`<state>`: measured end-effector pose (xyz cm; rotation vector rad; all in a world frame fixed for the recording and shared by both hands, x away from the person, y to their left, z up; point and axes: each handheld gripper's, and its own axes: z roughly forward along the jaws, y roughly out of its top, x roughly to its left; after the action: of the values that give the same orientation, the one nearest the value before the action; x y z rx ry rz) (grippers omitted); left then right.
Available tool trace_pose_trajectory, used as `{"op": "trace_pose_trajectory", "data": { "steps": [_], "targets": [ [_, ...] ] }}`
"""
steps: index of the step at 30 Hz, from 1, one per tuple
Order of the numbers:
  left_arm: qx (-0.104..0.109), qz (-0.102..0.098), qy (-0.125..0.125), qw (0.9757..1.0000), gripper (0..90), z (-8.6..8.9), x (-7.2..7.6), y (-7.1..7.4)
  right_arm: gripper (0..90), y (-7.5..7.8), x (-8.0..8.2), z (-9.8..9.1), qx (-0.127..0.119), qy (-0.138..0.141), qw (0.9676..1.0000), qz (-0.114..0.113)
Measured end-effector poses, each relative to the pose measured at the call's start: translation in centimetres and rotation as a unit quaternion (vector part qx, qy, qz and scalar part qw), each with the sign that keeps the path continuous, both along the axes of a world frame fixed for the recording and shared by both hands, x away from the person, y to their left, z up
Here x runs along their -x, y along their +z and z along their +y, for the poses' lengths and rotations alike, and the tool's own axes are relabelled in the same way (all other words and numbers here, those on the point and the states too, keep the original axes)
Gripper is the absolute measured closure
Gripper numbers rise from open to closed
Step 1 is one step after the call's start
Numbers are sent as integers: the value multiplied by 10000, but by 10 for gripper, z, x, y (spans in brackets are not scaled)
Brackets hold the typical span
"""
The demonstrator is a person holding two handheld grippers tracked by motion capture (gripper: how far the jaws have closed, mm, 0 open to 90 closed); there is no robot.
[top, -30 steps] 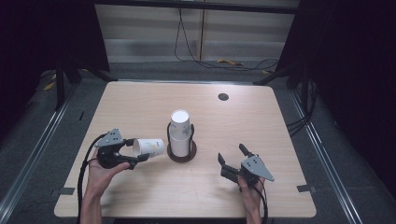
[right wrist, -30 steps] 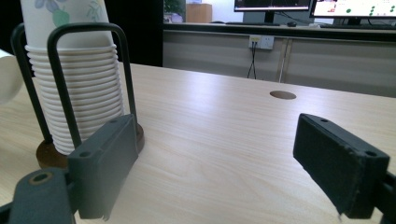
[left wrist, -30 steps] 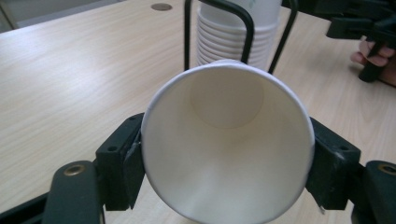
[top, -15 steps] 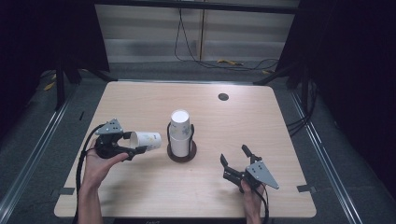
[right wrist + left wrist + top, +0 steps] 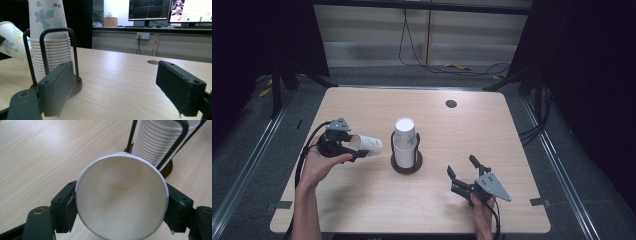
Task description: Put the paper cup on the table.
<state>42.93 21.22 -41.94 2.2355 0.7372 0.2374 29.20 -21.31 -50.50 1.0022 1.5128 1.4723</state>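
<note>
The left tongs (image 5: 354,148) pinch a white paper cup (image 5: 366,145) by its rim, one jaw on either side, the cup lying sideways above the worktop (image 5: 362,200) with its base towards the cup stack (image 5: 405,142). That stack stands upside down in a black wire holder (image 5: 406,165) just beside it. The right tongs (image 5: 464,174) are spread wide and grip nothing, low over the worktop, well apart from the holder.
</note>
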Motion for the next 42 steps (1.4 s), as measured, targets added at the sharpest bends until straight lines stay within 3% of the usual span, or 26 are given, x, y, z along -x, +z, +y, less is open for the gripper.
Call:
{"op": "trace_pose_trajectory", "data": {
  "steps": [2, 6, 10, 11, 14, 15, 19, 20, 21, 23, 24, 25, 26, 28, 34, 35, 37, 42],
  "targets": [
    [6, 44, -14, 10000, 253, -1, -2, 0, 146, 0, 0, 0, 0, -4, 10000, -6],
    [-366, 230, -46, 9991, 250, -3, -10, 0, 146, 0, 0, 0, -4, -5, 10000, -9],
    [-513, 349, -70, 9980, 249, -5, -15, 2, 146, 0, 0, 0, -4, -5, 10000, -10],
    [-588, 396, -105, 9974, 248, -7, -16, 2, 146, 0, 0, 0, -3, -3, 10000, -7],
    [-1149, 387, -107, 9926, 242, -13, -18, 6, 148, 0, 0, 0, -4, -4, 10000, -10],
    [-1195, 439, -172, 9917, 243, -14, -19, 8, 149, 0, 0, 0, -5, -5, 10000, -9],
    [-1148, 470, -239, 9920, 244, -18, -22, 11, 151, 0, 0, 0, 3, -5, 10000, -15],
    [-1186, 525, -197, 9914, 244, -20, -23, 11, 151, 0, 0, 0, -6, -5, 10000, -10],
    [-1365, 576, -180, 9888, 245, -23, -27, 9, 151, 0, 0, 0, -6, -4, 10000, -10],
    [-1328, 622, -127, 9891, 245, -25, -29, 8, 151, 0, 0, 0, 3, -2, 10000, -10],
    [-1423, 685, -68, 9874, 244, -26, -31, 6, 151, 0, 0, 0, -6, -5, 10000, -10],
    [-1423, 685, -68, 9874, 243, -26, -31, 6, 151, 0, 0, 0, -6, -5, 10000, -10],
    [-1575, 702, -33, 9850, 242, -28, -33, 5, 151, 0, 0, 0, -1, 0, 10000, -4],
    [-1602, 761, -36, 9841, 240, -27, -35, 5, 151, 0, 0, 0, -5, -4, 10000, -9],
    [-1579, 778, 41, 9844, 232, -28, -36, 3, 150, 0, 0, 0, -5, -4, 10000, -8],
    [-1631, 811, 53, 9833, 225, -28, -37, 2, 149, 0, 0, 0, 1, -6, 10000, -15],
    [-1650, 762, 72, 9833, 222, -29, -37, 0, 149, 0, 0, 0, 2, -5, 10000, -13],
    [-1657, 755, 1, 9833, 218, -35, -36, -3, 149, 0, 0, 0, -7, -12, 10000, -7]
  ]
}}
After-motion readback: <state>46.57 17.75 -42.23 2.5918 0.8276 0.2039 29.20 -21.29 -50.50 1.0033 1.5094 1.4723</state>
